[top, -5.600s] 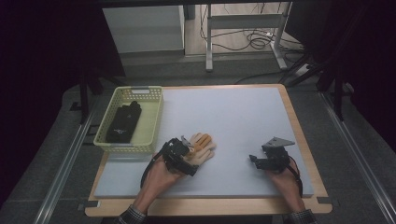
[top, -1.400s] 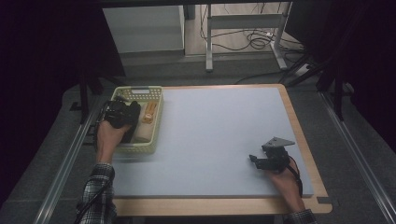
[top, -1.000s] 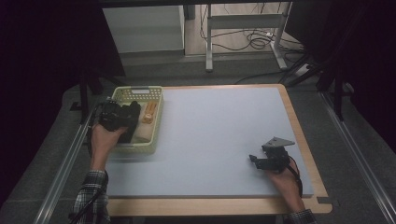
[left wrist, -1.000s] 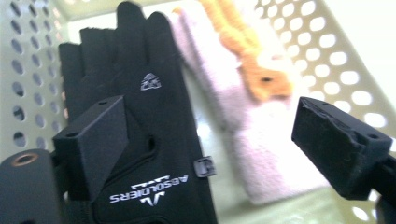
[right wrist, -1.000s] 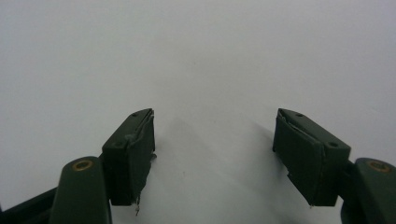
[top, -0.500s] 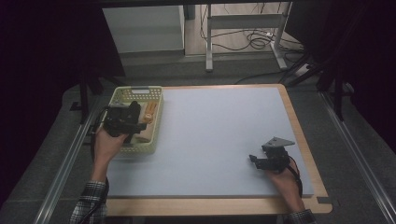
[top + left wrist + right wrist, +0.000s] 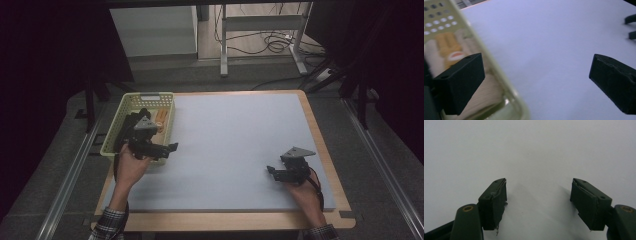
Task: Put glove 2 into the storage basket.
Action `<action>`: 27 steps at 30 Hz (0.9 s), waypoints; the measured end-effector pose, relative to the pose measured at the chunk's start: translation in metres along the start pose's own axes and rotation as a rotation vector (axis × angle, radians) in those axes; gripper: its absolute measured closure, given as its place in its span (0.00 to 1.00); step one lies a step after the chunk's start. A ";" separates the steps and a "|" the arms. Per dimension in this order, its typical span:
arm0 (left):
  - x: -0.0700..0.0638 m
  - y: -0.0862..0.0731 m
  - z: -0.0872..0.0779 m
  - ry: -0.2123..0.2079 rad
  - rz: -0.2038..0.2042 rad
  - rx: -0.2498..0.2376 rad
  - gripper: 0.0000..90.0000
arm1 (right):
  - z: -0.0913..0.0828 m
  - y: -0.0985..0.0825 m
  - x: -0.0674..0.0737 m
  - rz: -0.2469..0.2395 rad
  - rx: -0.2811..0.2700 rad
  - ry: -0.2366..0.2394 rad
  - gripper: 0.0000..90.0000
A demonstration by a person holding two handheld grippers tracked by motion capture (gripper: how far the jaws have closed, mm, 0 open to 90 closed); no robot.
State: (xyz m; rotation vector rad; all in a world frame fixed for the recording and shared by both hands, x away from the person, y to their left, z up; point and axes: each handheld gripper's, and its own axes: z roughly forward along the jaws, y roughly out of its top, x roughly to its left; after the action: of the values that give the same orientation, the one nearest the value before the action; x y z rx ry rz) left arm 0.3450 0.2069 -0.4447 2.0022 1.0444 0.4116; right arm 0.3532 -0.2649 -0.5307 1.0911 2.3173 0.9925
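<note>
Two spread grippers, left gripper (image 7: 167, 149) beside basket (image 7: 116, 131), striped cloth (image 7: 485, 93) inside

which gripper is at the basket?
The left gripper, jaws open over the basket's near corner. The right gripper sits out on the bare mat.

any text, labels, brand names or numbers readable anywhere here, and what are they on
None can be read.
The basket has a pale tag on its far rim: too small to show any writing.
The left gripper, the right gripper and the table bear no visible marking.
</note>
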 end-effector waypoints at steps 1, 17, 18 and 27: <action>-0.005 -0.001 0.002 -0.007 0.012 -0.003 0.00 | 0.000 0.000 0.000 0.000 0.000 0.000 0.32; -0.069 -0.035 0.040 -0.096 0.118 0.001 0.00 | 0.000 0.000 0.000 0.001 0.002 -0.010 0.29; -0.071 -0.038 0.043 -0.098 0.122 0.009 0.00 | 0.000 0.000 0.000 0.001 0.002 -0.010 0.29; -0.076 -0.071 0.069 -0.080 0.122 0.081 0.00 | 0.000 0.000 0.000 0.004 0.003 -0.013 0.28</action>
State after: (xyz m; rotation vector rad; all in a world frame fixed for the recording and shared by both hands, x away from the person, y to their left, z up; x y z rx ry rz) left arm 0.3033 0.1331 -0.5367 2.1434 0.9056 0.3547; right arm 0.3535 -0.2646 -0.5309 1.1004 2.3082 0.9810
